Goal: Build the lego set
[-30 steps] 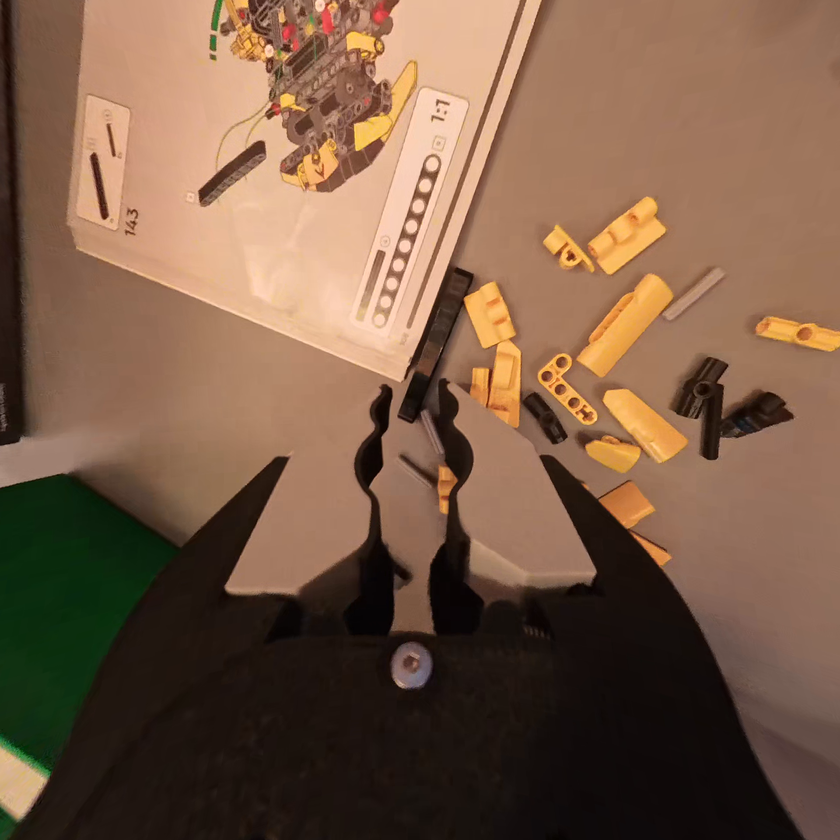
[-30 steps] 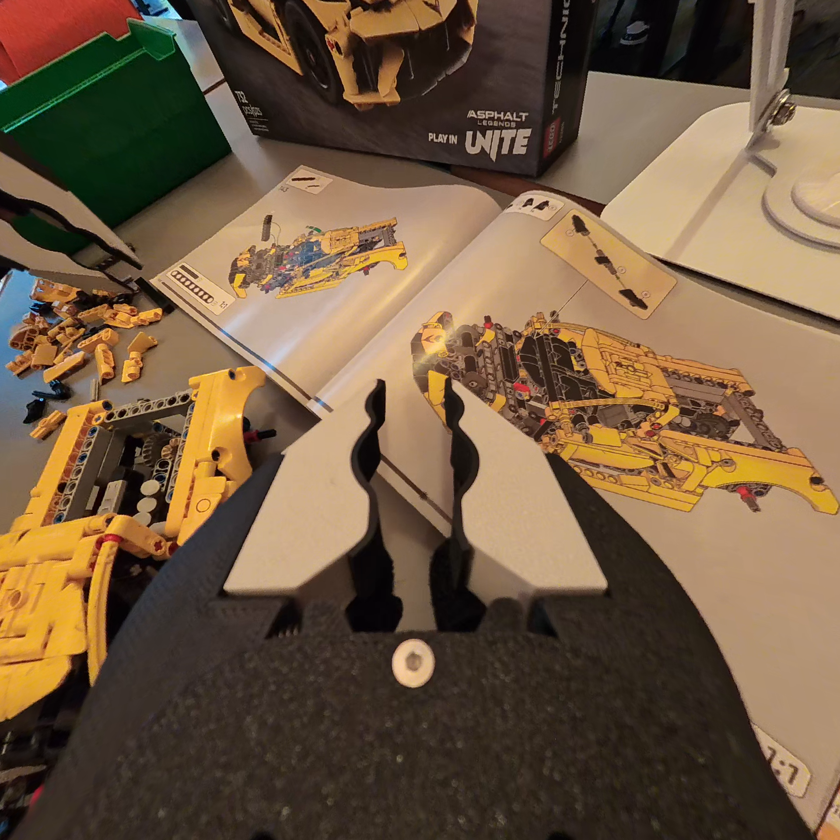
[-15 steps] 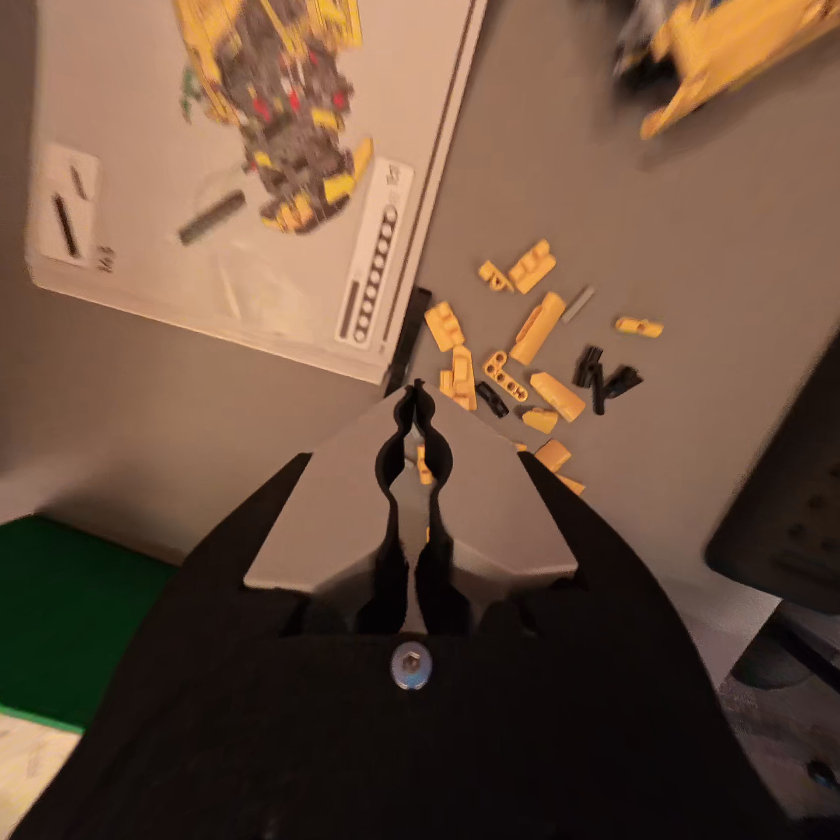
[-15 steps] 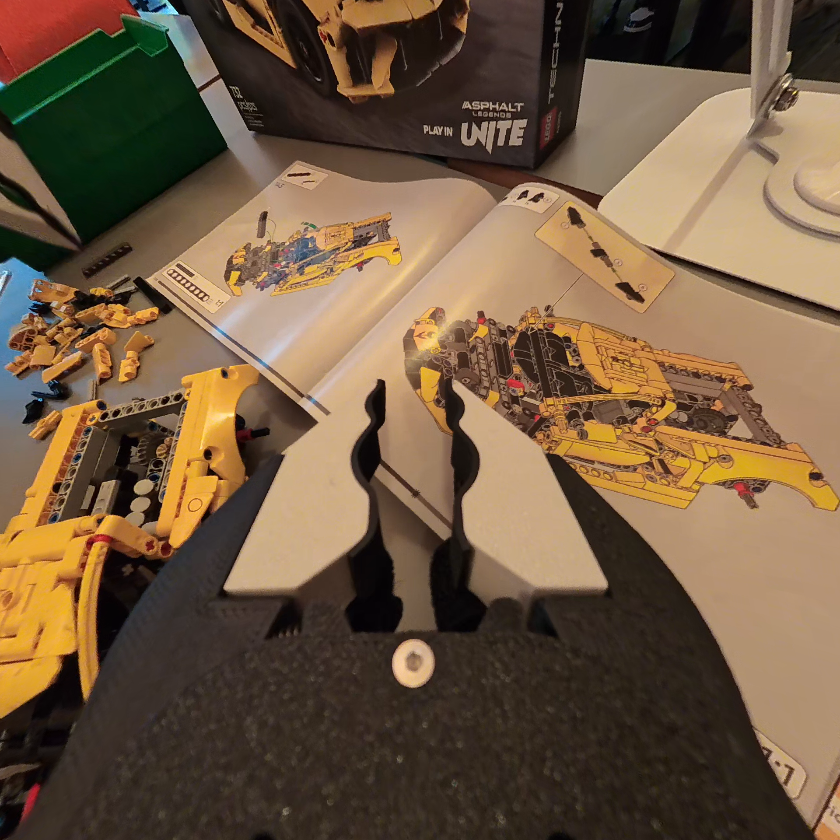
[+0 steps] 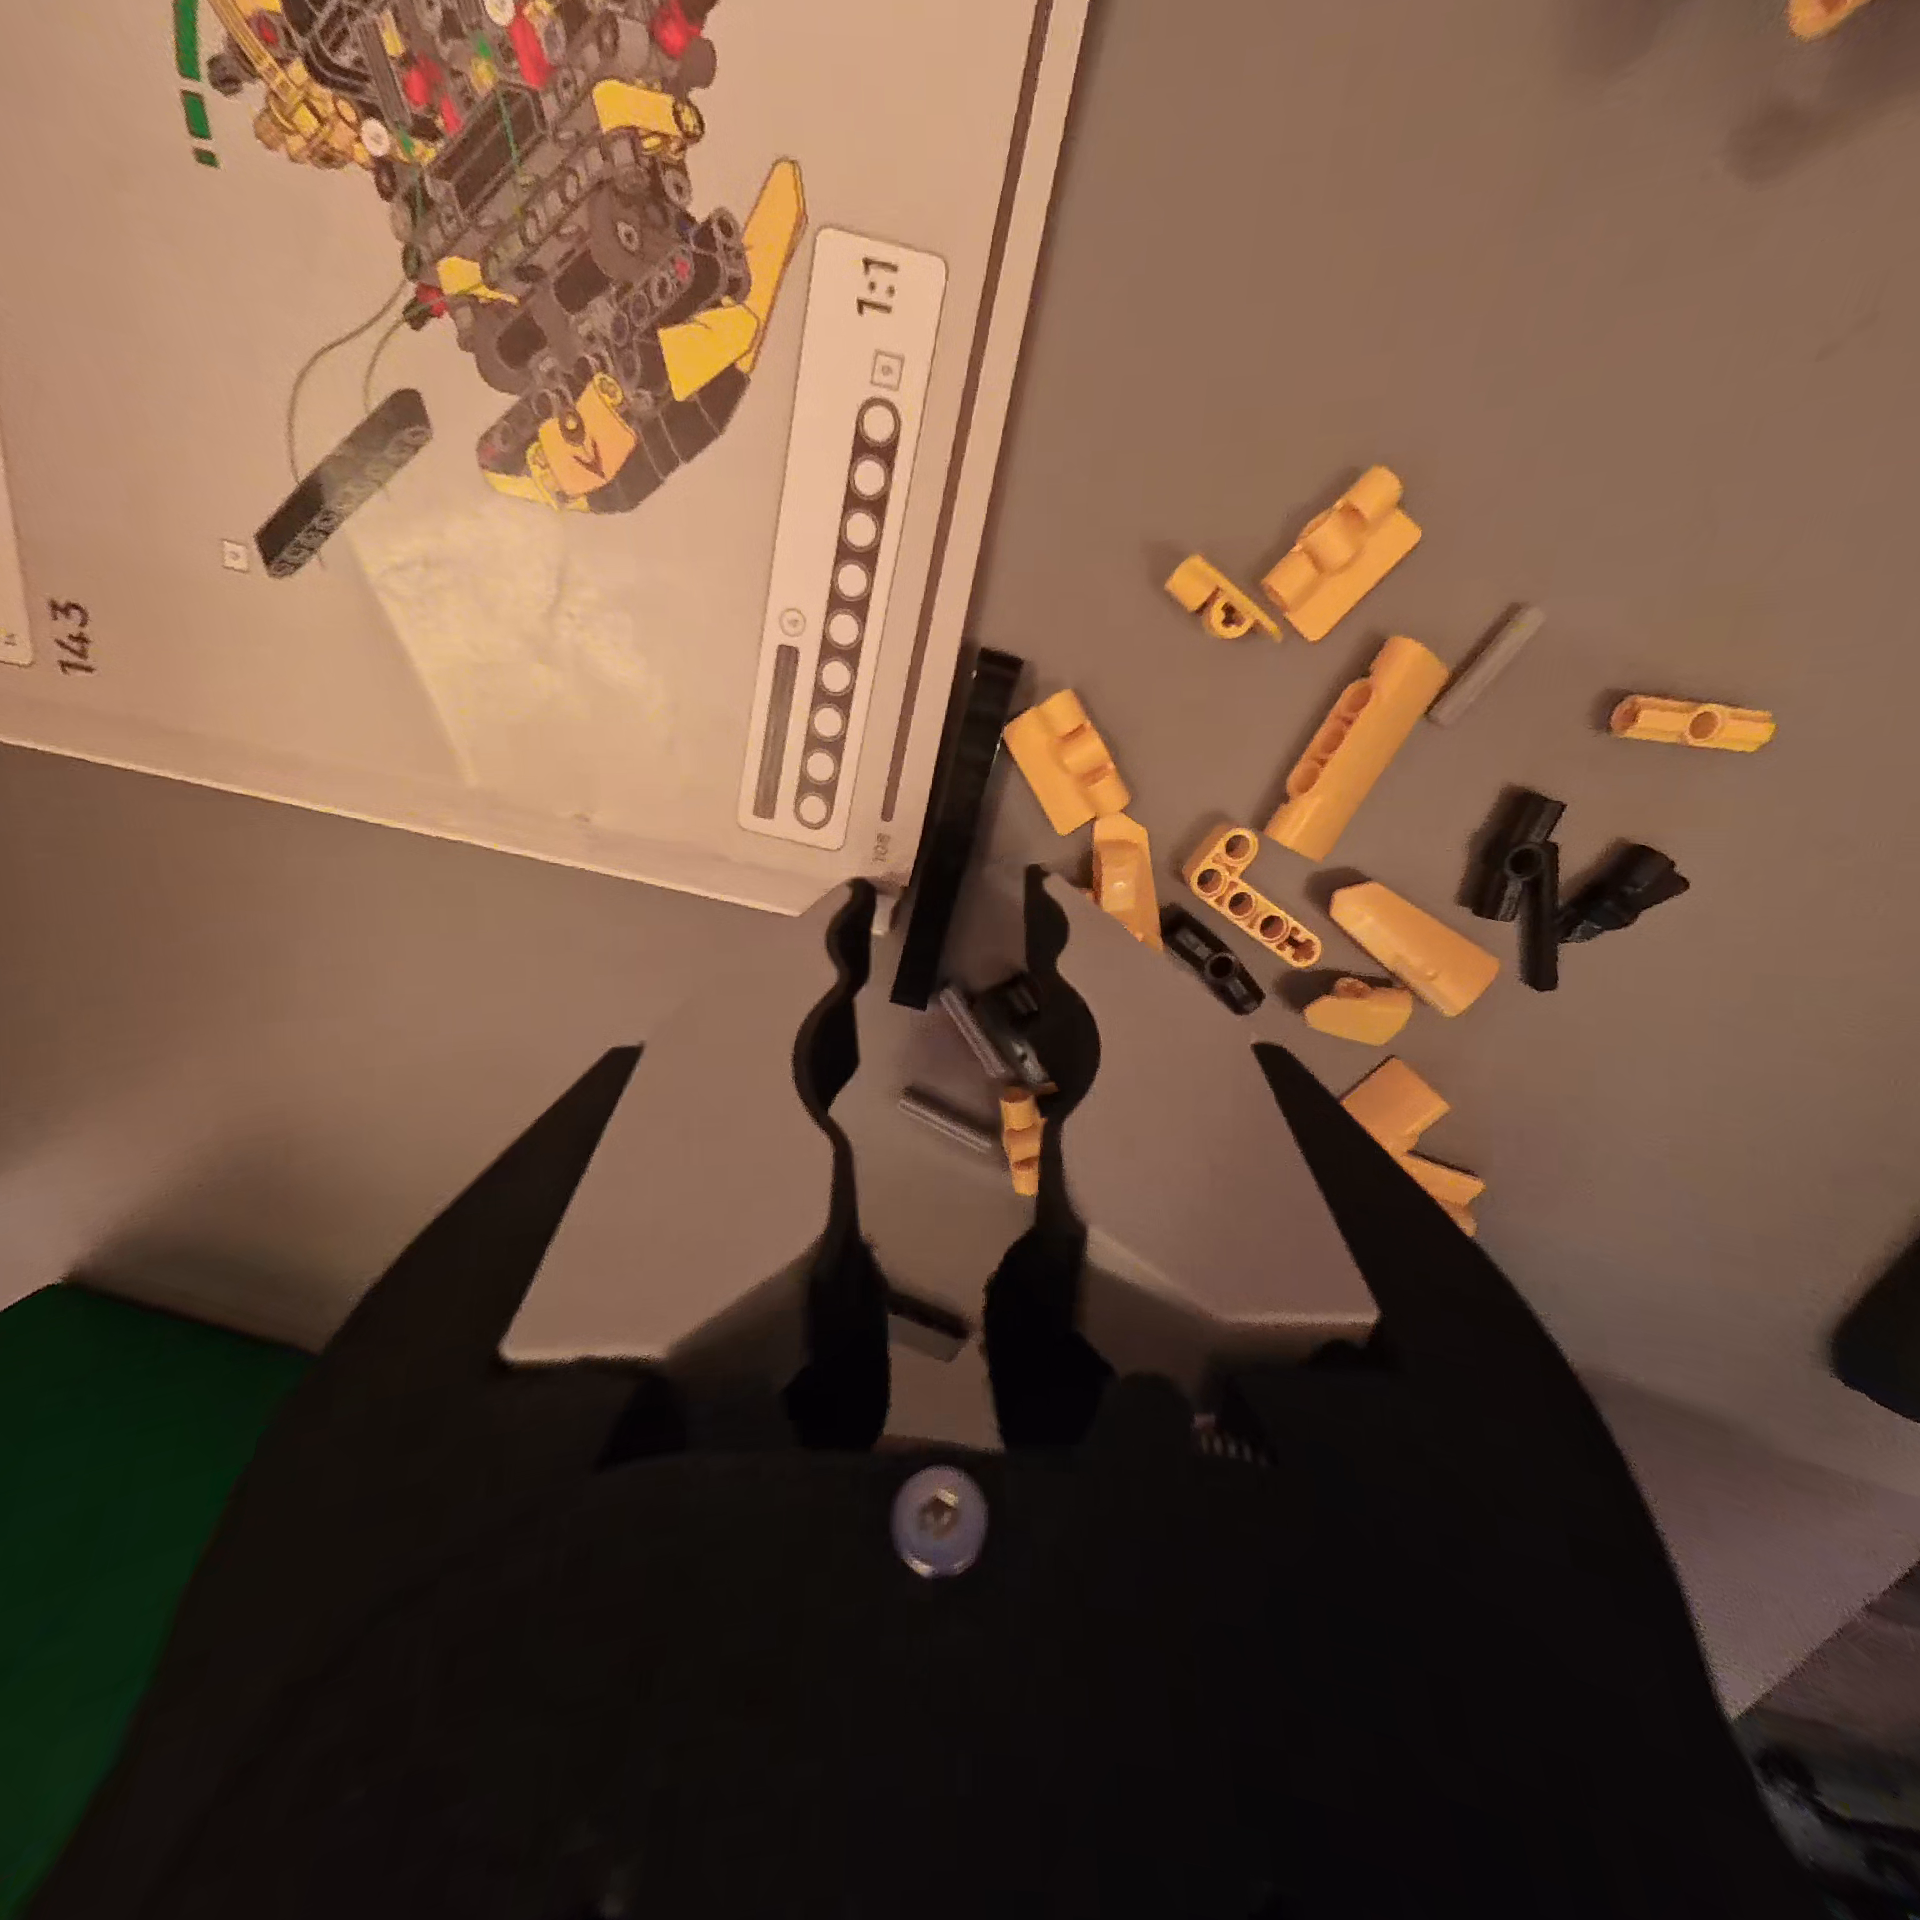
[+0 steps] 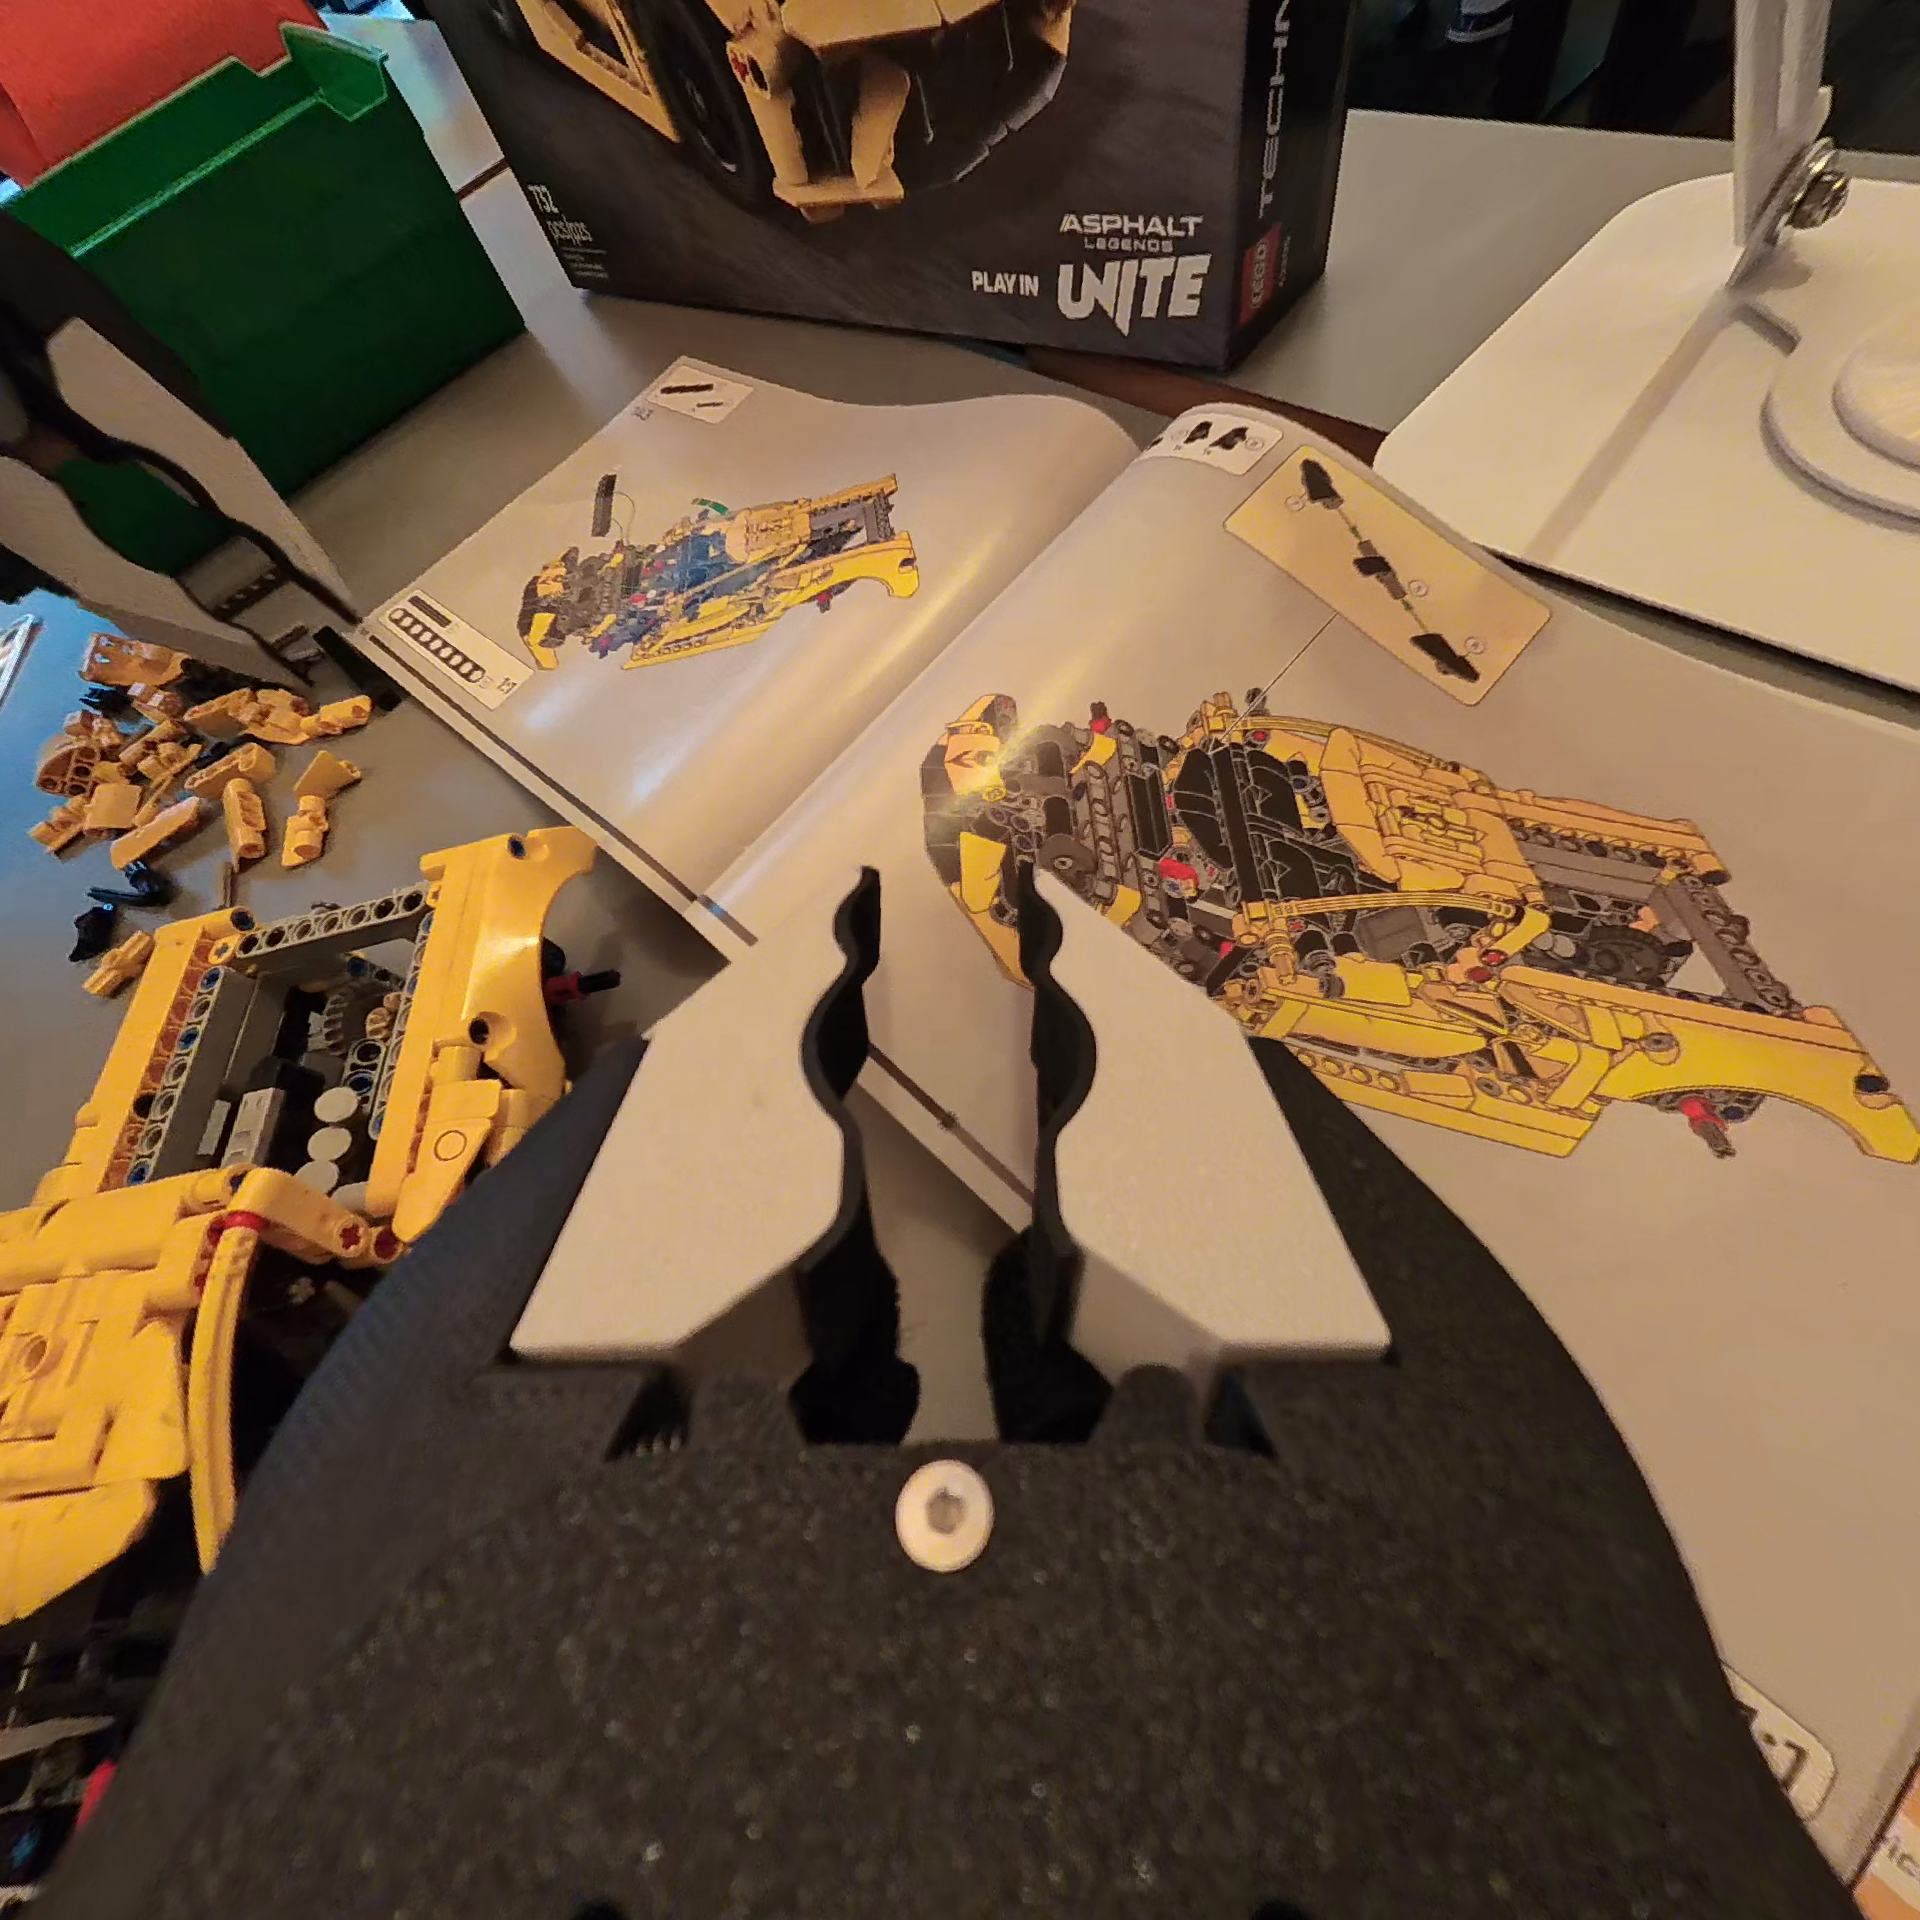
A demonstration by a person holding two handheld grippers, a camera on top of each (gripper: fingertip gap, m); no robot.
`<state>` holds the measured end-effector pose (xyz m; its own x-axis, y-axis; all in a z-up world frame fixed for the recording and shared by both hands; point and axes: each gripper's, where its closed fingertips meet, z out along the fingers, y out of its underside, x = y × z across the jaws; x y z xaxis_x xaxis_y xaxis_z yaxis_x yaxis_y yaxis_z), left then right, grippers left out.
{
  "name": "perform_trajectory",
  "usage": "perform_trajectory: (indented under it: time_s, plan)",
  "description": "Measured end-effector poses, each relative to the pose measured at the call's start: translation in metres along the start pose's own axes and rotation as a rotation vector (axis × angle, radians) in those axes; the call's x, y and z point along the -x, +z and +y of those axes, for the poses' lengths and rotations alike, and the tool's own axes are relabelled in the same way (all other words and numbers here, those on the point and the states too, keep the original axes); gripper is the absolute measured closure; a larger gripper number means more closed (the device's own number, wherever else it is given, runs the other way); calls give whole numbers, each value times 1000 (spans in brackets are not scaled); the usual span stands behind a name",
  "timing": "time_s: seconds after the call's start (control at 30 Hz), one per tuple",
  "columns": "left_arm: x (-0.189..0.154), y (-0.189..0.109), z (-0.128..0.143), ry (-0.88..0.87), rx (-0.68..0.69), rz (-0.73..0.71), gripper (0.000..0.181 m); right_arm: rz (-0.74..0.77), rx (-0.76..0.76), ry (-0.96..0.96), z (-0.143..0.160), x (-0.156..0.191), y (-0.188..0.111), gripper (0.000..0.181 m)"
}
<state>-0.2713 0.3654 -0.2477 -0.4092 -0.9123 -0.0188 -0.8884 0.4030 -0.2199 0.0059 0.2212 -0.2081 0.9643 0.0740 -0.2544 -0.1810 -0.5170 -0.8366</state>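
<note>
The left gripper [image 5: 943, 904], with grey fingers on a black body, is held spread above the grey table [image 5: 1455, 312], and nothing is pinched between its fingers. A long black lego beam [image 5: 961, 821] is seen lying on the table along the edge of the open instruction booklet [image 5: 520, 571], its near end falling in the gap between the fingertips. Whether the tips touch it cannot be told. Small grey pins [image 5: 971, 1029] and a small yellow connector [image 5: 1020, 1138] are seen farther back in the same gap. A scatter of loose yellow and black lego pieces [image 5: 1351, 748] is spread on the table to the right of the fingers, with one yellow piece just beside the right fingertip.

The right gripper [image 6: 951, 894] is likewise held parted and empty, above the open booklet [image 6: 831, 499], over the fold between its two printed pages. The partly built yellow lego car [image 6: 312, 1039] is seen on the table to the left of this gripper, near but apart from it. A dark cardboard set box [image 6: 935, 208] and a green plastic bin [image 6: 270, 229] are placed beyond the booklet, and a white stand base [image 6: 1610, 364] at the far right.
</note>
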Motion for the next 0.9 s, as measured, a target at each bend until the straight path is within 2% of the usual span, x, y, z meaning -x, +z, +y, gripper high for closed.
perform_trajectory:
  time_s: [0.13,0.23,0.33,0.43,0.53,0.63,0.77,0.9]
  plan:
    - [-1,5,6,33,38,-3,173,2,6,-5,1,0,0,156]
    - [-2,-1,18,35,104,7,173,1,-1,0,0,-1,-1,156]
    - [9,-24,24,28,136,-20,174,0,-2,1,-1,0,-1,156]
    - [22,-57,-7,17,23,-34,174,-3,0,-2,-1,1,0,156]
    - [23,-64,-43,75,3,-9,174,-4,4,-7,0,3,1,156]
    - [17,-49,-69,132,38,56,174,-3,4,-7,0,3,0,156]
    - [26,-11,-44,177,276,67,174,-4,-4,-1,-2,2,-2,157]
    - [18,2,-37,149,263,138,174,-2,-2,-8,-2,2,-1,157]
